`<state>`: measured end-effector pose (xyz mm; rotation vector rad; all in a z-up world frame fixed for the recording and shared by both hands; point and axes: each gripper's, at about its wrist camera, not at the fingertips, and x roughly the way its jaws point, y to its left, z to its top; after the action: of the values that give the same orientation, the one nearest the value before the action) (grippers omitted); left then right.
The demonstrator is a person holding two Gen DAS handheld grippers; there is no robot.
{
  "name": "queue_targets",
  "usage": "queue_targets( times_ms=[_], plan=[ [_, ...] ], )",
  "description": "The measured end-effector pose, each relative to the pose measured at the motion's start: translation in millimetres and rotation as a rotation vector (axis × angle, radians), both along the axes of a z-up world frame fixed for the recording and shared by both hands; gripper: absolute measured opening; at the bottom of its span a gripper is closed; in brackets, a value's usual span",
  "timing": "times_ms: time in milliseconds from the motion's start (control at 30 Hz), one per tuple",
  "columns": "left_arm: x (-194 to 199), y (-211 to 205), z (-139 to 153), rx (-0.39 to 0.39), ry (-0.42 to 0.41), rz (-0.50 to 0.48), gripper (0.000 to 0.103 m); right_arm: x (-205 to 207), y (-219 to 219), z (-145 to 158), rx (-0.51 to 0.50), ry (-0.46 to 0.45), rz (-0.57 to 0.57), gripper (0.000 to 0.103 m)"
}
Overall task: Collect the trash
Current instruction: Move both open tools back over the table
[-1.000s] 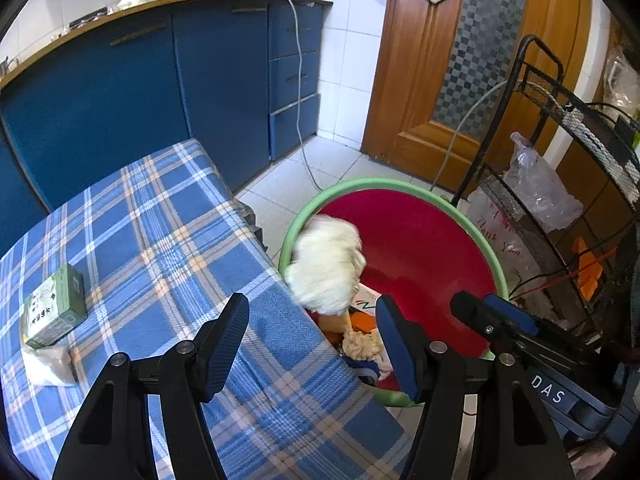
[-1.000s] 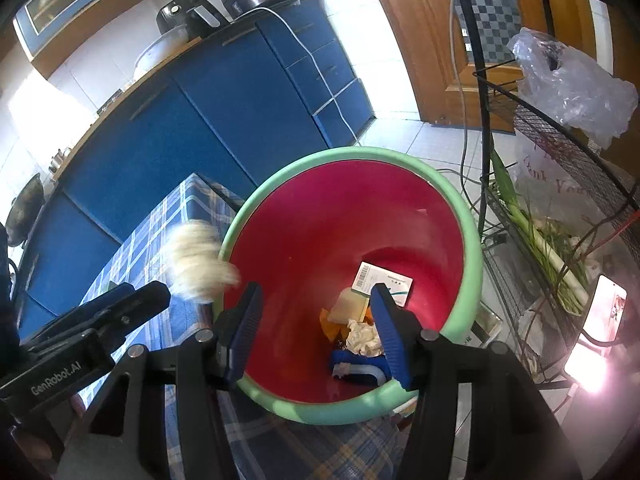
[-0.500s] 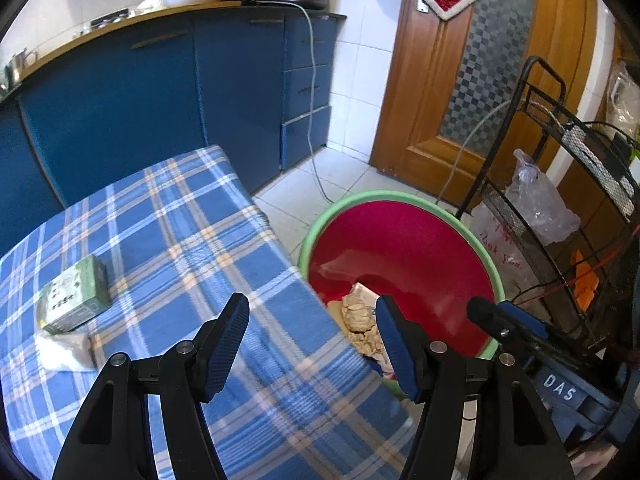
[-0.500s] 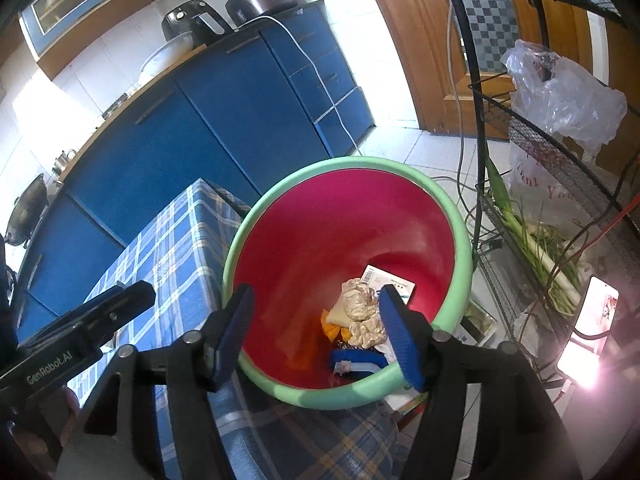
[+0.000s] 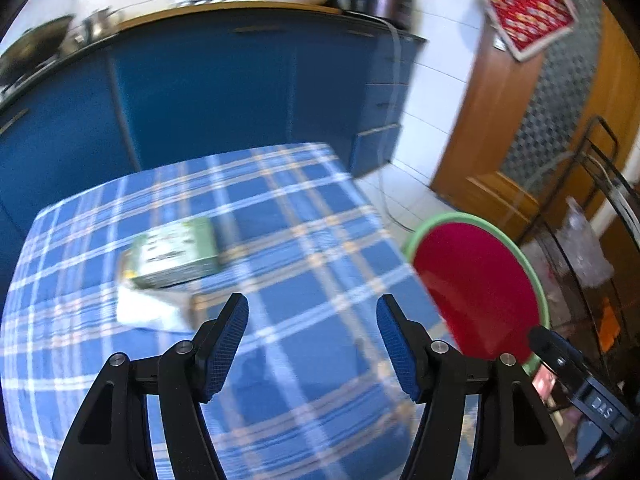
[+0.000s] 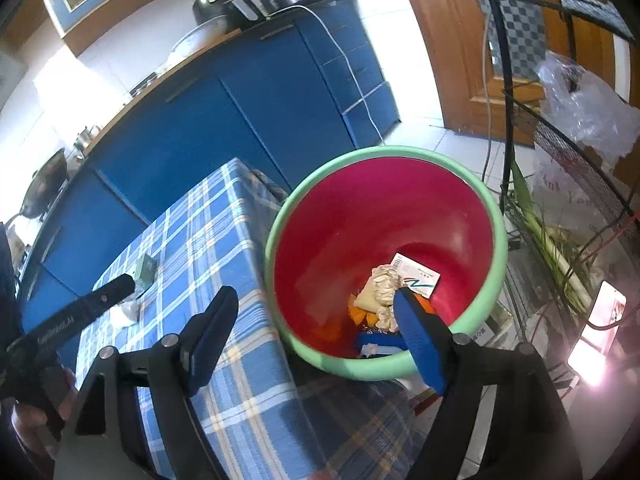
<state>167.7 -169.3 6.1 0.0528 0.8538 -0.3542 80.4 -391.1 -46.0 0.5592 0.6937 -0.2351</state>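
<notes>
Left hand-held gripper [image 5: 312,322] is hovering over the desk [image 5: 304,360], which is wearing a blue plaid cloth; its jaws are standing moderately wide with nothing between them, having just been opening a little. Ahead of it on the cloth a green carton [image 5: 176,254] is lying flat, blurred, with a crumpled white tissue [image 5: 148,310] touching its near edge. Right hand-held gripper [image 6: 316,312] is hanging above the near rim of the trash bin [image 6: 496,264], a red bucket with a green rim standing on the floor just beside the desk's end; its jaws have just been opening and are now standing wide and empty. Inside the bin, crumpled paper [image 6: 384,280], a white card [image 6: 416,278], orange scraps and something blue are lying at the bottom. A wire rack [image 6: 560,152] is standing beside the bin.
</notes>
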Motion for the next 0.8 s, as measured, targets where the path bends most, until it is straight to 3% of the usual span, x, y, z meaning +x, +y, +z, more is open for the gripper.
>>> queue_targets(
  times_ms=[333, 800],
  plan=[
    [35, 69, -26, -0.042, 0.085, 0.275, 0.072, 4, 16, -1, -0.022, -0.007, 0.043, 0.084],
    [65, 97, -60, -0.141, 0.219, 0.475, 0.074, 3, 13, -2, -0.030, -0.025, 0.032, 0.084]
  ],
)
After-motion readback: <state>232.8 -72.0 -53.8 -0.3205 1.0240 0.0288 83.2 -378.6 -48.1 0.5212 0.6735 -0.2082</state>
